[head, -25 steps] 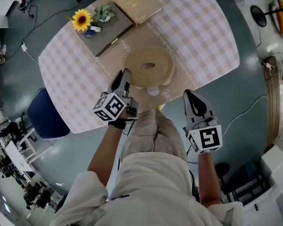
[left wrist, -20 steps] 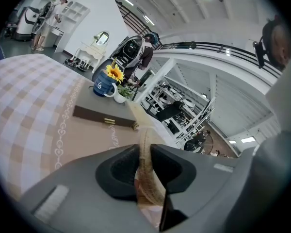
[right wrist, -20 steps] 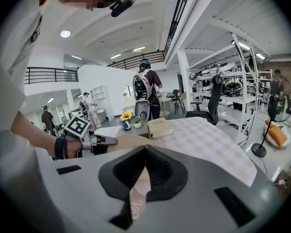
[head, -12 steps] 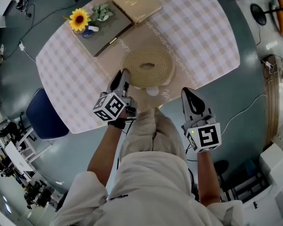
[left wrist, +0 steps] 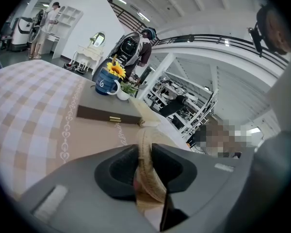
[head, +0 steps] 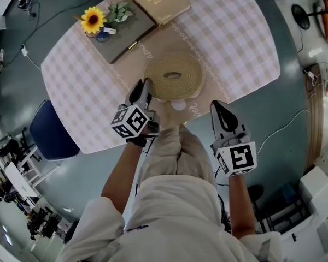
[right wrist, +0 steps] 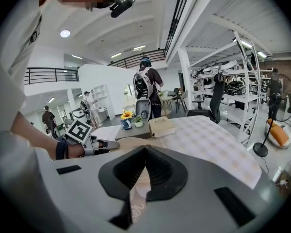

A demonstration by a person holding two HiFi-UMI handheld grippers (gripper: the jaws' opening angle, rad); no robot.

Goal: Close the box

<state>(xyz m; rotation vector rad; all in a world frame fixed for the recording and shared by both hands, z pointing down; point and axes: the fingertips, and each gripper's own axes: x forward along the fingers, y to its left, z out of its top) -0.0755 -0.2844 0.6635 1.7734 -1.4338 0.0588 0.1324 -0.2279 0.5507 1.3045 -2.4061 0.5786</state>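
A round woven straw box lies on the tan runner in the middle of the table. My left gripper is at its near left edge. In the left gripper view the woven rim stands between the jaws of the left gripper, which touch it on both sides and are opening. My right gripper hovers off the table's front edge, to the right of the box. In the right gripper view its jaws are shut with nothing between them.
A flat grey case with a sunflower mug sits at the far left of the checked tablecloth, with a tan box beside it. A small pale object lies by the woven box. A blue chair stands at the left.
My left gripper has shifted slightly to the right at the woven rim. The right gripper has hardly moved.
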